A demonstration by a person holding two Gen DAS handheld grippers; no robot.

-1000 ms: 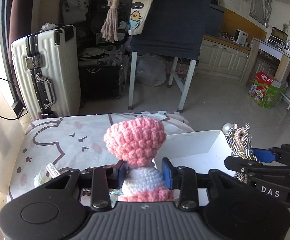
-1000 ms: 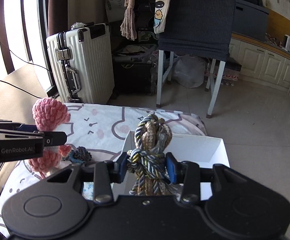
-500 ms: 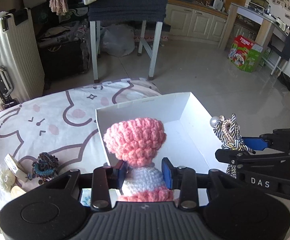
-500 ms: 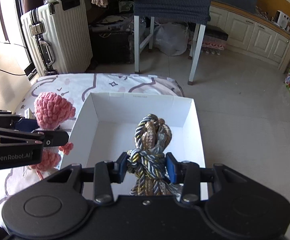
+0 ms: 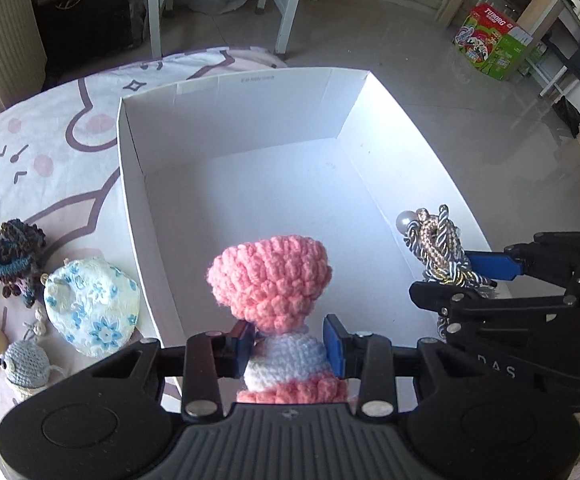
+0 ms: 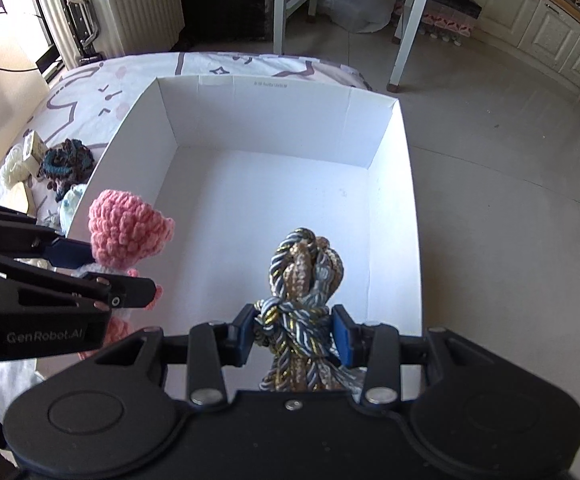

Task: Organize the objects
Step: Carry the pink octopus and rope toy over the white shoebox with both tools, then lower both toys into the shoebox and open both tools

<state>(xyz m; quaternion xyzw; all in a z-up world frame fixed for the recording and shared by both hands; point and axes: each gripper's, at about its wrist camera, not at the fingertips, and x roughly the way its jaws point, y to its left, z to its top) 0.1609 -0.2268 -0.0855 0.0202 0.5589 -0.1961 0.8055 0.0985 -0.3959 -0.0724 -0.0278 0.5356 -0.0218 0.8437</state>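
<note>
My left gripper point(image 5: 290, 346) is shut on a pink and white crochet doll point(image 5: 270, 280) and holds it above the near left part of an open white box point(image 5: 226, 96). My right gripper point(image 6: 295, 334) is shut on a knotted bundle of blue and gold cord point(image 6: 304, 276), held above the near right part of the same box point(image 6: 274, 100). The doll also shows in the right wrist view point(image 6: 126, 228), and the cord bundle in the left wrist view point(image 5: 436, 244). The box's floor shows nothing in it.
Left of the box on the patterned cloth point(image 5: 30, 140) lie a dark crochet piece point(image 5: 12, 256), a blue-flowered white pouch point(image 5: 90, 312), a small grey crochet animal point(image 5: 26, 362) and a cream yarn piece point(image 6: 12, 166). Beyond are a white suitcase point(image 6: 110, 4), table legs point(image 6: 406, 28) and bare floor.
Both grippers have moved forward and tilted down over the box, which now fills both views. Each still holds its object.
</note>
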